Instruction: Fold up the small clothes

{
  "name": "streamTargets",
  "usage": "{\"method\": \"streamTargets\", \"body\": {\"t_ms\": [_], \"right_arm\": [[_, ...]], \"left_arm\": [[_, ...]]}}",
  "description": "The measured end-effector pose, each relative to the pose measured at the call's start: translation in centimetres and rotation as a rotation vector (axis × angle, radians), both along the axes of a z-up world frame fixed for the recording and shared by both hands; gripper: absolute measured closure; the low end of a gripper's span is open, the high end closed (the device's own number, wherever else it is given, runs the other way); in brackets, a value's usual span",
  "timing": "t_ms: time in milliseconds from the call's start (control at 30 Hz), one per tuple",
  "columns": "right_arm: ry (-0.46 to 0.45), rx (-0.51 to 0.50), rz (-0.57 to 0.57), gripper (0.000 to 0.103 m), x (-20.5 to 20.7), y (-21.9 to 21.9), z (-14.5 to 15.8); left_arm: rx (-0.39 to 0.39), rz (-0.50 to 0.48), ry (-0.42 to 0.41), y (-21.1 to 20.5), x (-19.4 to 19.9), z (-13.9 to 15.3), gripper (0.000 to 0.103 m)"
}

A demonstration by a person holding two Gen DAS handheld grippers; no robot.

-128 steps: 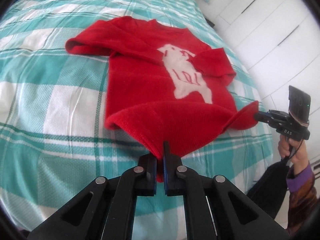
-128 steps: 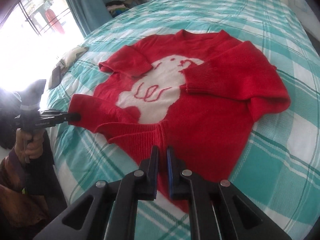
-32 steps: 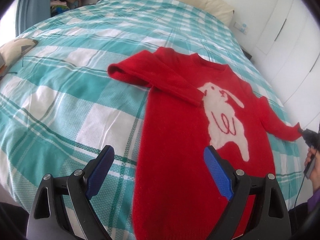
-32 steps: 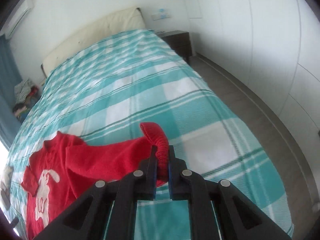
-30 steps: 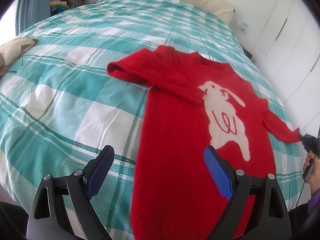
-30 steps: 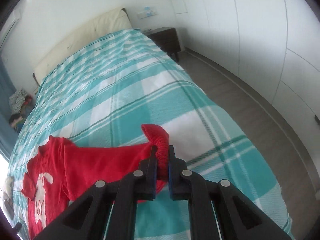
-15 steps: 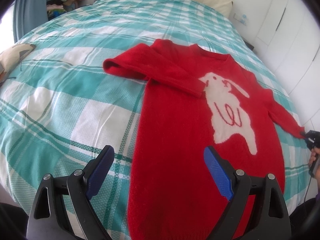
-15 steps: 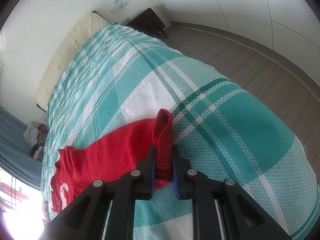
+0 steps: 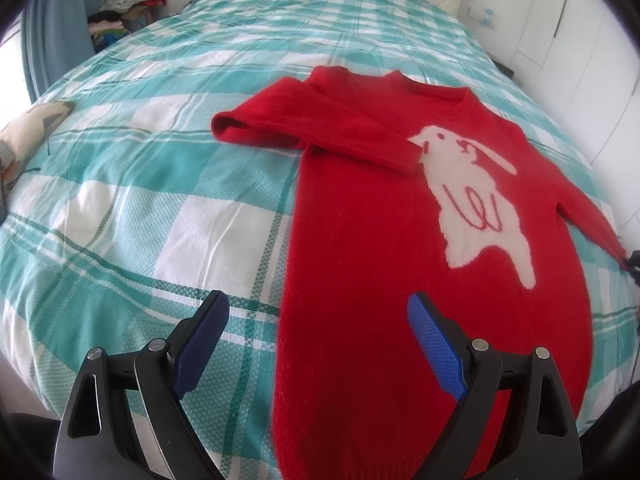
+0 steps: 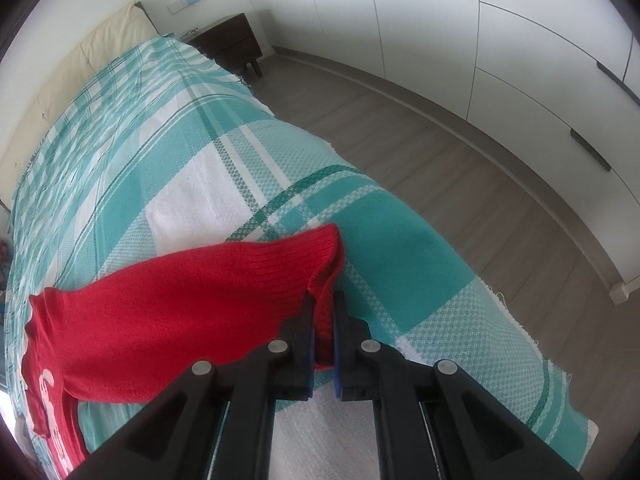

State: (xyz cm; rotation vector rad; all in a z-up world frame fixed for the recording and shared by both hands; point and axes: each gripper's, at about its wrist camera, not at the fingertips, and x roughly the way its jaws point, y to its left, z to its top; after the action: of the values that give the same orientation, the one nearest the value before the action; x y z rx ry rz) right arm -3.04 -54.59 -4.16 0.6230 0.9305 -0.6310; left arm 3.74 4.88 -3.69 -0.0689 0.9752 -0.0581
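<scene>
- The left claw (image 9: 318, 342) hung wide open and empty over the near hem of the red sweater (image 9: 420, 240), which lay flat on the bed (image 9: 140, 200).
- Only the right wrist view showed the right claw (image 10: 322, 328) clamped on the sleeve cuff (image 10: 320, 252).
- A dark tip at the left view's right edge was probably that claw.

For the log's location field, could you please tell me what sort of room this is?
Most likely a home bedroom: the red sweater lies on a bed with a teal plaid cover, a cream headboard behind it, a dark nightstand beside it, and white built-in wardrobes.
</scene>
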Motion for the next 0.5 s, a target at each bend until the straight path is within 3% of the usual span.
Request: {"method": "streamTargets", "body": {"t_ms": [67, 133, 200, 267, 333, 400, 500], "right_arm": [[-0.014, 0.006, 0.008, 0.09, -0.2, 0.1, 0.5], [-0.018, 0.013, -0.005, 0.065, -1.0, 0.4, 1.1], [-0.035, 0.019, -0.065, 0.047, -2.4, 0.3, 2.0], [-0.053, -0.013, -0.123, 0.045, -4.2, 0.6, 3.4], [-0.097, -0.061, -0.149, 0.045, -5.7, 1.1, 5.1], [-0.15, -0.09, -0.152, 0.043, -6.5, 1.9, 6.4], [-0.193, -0.091, -0.134, 0.042, -6.5, 2.6, 7.0]], "left_arm": [[0.022, 0.003, -0.01, 0.3, 0.0, 0.5, 0.011], [0.034, 0.002, -0.043, 1.0, 0.4, 1.8, 0.011], [0.03, 0.002, -0.105, 1.6, 1.3, 3.8, 0.01], [0.032, -0.039, -0.171, 1.5, 2.8, 5.7, 0.008], [0.084, -0.174, -0.192, -0.3, 5.2, 6.2, 0.005], [0.186, -0.37, -0.148, -3.2, 7.5, 4.9, 0.006], [0.409, -0.638, -0.136, -7.4, 8.6, 1.4, 0.011]]}}
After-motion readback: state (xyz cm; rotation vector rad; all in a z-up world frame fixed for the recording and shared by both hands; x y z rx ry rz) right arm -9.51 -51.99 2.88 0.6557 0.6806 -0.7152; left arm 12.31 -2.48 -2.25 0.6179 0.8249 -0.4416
